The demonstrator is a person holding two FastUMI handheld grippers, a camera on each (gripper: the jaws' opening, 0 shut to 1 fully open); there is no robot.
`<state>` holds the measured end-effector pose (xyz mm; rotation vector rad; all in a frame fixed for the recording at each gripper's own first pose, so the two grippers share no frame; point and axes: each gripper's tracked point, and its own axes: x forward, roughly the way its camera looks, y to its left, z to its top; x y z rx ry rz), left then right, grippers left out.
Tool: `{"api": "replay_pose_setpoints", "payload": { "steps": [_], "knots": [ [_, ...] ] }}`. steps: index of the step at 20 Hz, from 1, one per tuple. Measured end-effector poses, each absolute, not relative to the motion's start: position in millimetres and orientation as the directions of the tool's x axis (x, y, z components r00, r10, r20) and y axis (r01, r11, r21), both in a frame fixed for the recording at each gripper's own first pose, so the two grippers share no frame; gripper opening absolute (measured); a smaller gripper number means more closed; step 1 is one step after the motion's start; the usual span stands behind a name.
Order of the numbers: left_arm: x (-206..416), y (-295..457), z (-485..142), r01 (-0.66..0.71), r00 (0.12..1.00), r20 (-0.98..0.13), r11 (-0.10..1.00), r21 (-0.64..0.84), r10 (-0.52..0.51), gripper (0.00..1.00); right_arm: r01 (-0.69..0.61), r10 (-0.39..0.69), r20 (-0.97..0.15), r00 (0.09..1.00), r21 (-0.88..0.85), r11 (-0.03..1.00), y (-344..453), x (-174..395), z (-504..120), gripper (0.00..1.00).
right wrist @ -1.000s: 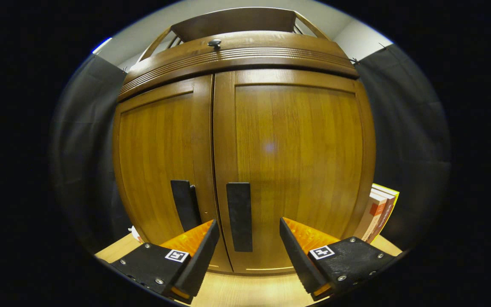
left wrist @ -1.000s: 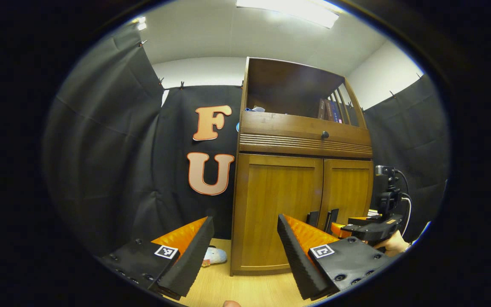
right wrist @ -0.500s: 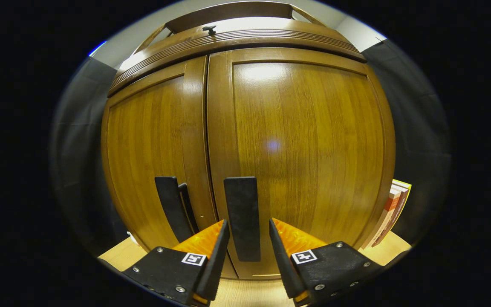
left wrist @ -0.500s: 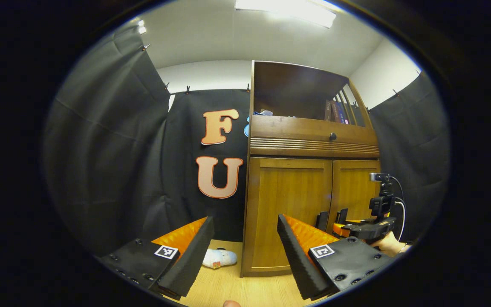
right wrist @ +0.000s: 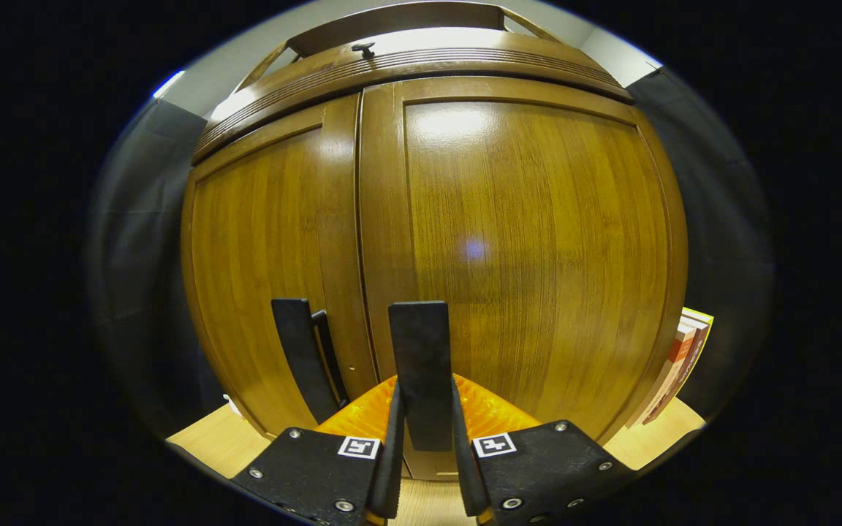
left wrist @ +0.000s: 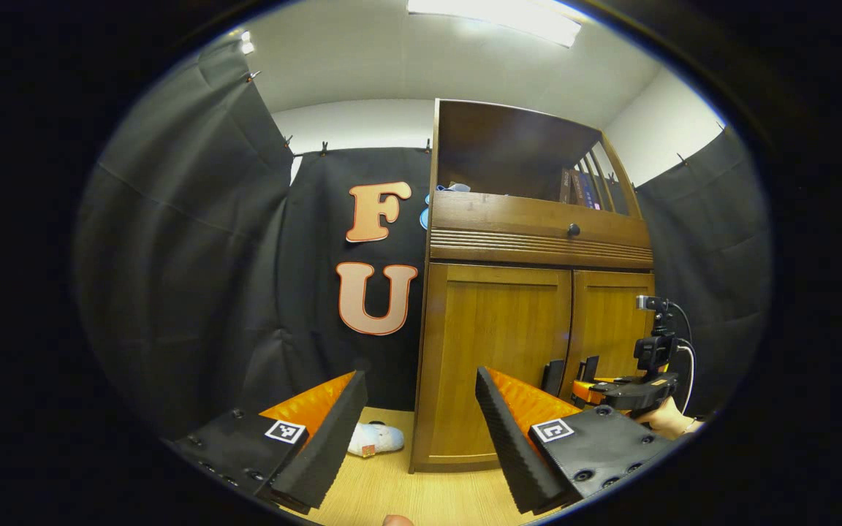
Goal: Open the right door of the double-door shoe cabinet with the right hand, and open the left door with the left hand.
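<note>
The wooden shoe cabinet [left wrist: 531,292] has two closed lower doors. In the right gripper view the right door [right wrist: 531,248] and the left door [right wrist: 267,263] each carry a dark upright handle near the centre seam. My right gripper [right wrist: 425,431] is shut on the right door's handle [right wrist: 419,351], both fingers pressing its sides. The left door's handle [right wrist: 297,351] stands free beside it. My left gripper [left wrist: 417,431] hangs open well short of the cabinet, nothing between its fingers. In the left gripper view the right gripper [left wrist: 622,391] and a hand [left wrist: 666,418] sit at the doors.
Books [right wrist: 673,365] lean against the cabinet's right side. A small white plush toy [left wrist: 376,440] lies on the wooden floor [left wrist: 406,489] left of the cabinet. A drawer with a knob [left wrist: 574,230] and an open shelf sit above the doors. Black cloth walls surround.
My right gripper moved up to the right door's handle and closed its fingers on it. The left gripper drifted slightly and stayed open.
</note>
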<state>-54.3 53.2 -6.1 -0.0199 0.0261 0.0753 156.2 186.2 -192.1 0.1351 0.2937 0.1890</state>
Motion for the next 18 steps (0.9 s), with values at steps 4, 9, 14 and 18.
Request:
{"api": "replay_pose_setpoints", "payload": {
  "steps": [4,9,14,18],
  "knots": [
    [-55,50,-10,-0.074,0.997,-0.032,0.997,-0.021,0.073,0.96,-0.19,0.231,-0.272,0.934,0.17,0.967,182,135,-188,0.3],
    [-57,51,-15,-0.074,0.996,-0.041,0.997,-0.024,0.073,0.96,-0.223,0.256,-0.253,0.933,0.151,0.963,170,100,-179,0.28],
    [-54,43,-17,-0.062,0.997,-0.045,0.998,-0.014,0.061,0.94,-0.227,0.258,-0.248,0.934,0.149,0.963,149,67,-177,0.28],
    [-53,37,-19,-0.046,0.998,-0.047,0.999,-0.01,0.046,0.94,-0.225,0.253,-0.248,0.935,0.134,0.965,143,55,-171,0.28]
  ]
}}
